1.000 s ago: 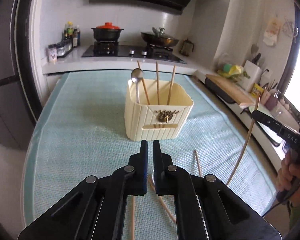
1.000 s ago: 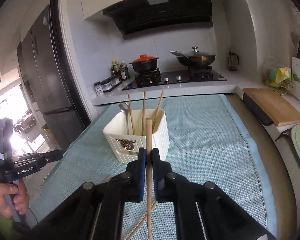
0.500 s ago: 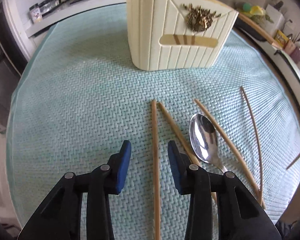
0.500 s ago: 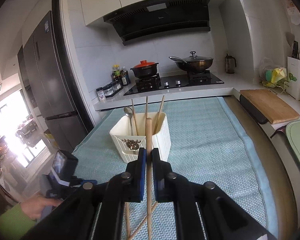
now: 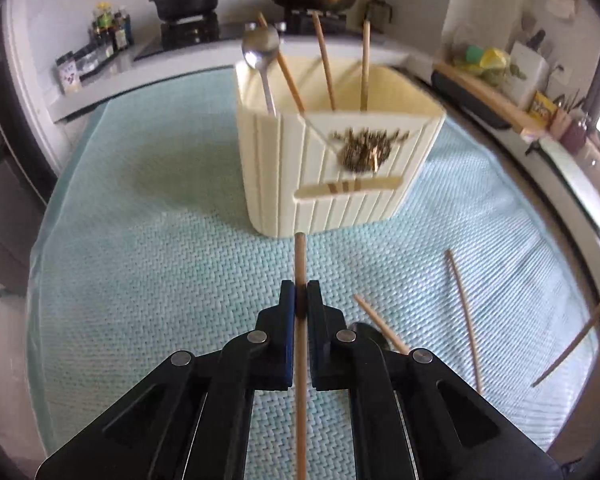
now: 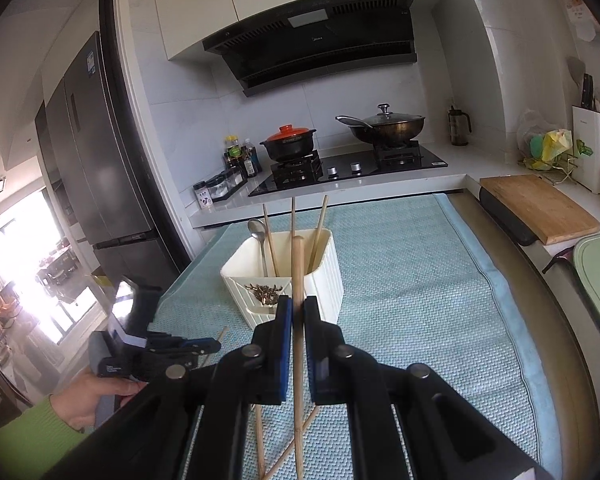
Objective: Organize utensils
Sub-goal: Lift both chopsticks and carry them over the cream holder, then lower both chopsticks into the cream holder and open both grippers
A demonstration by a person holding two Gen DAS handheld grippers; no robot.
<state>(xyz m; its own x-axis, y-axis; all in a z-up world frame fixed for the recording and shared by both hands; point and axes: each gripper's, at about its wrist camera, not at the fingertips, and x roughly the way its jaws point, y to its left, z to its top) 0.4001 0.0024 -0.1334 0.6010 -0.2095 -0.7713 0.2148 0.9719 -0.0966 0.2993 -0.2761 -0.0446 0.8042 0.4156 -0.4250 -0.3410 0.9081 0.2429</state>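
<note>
A cream ribbed utensil holder (image 5: 340,168) stands on the teal mat (image 5: 140,272) with a spoon (image 5: 260,56) and three chopsticks in it; it also shows in the right wrist view (image 6: 324,276). My left gripper (image 5: 300,296) is shut on a wooden chopstick (image 5: 300,256), its tip pointing at the holder's base. My right gripper (image 6: 296,312) is shut on another chopstick (image 6: 297,268), held above the mat short of the holder. The left gripper also shows in the right wrist view (image 6: 208,345), low at the left.
Loose chopsticks (image 5: 464,316) and a partly hidden spoon (image 5: 364,330) lie on the mat right of the left gripper. A stove with pots (image 6: 340,160), a fridge (image 6: 96,168) and a cutting board (image 6: 540,208) surround the table.
My left gripper dropped to the mat, opened around a chopstick, closed on it and lifted it toward the holder. My right gripper kept its chopstick and rose slightly.
</note>
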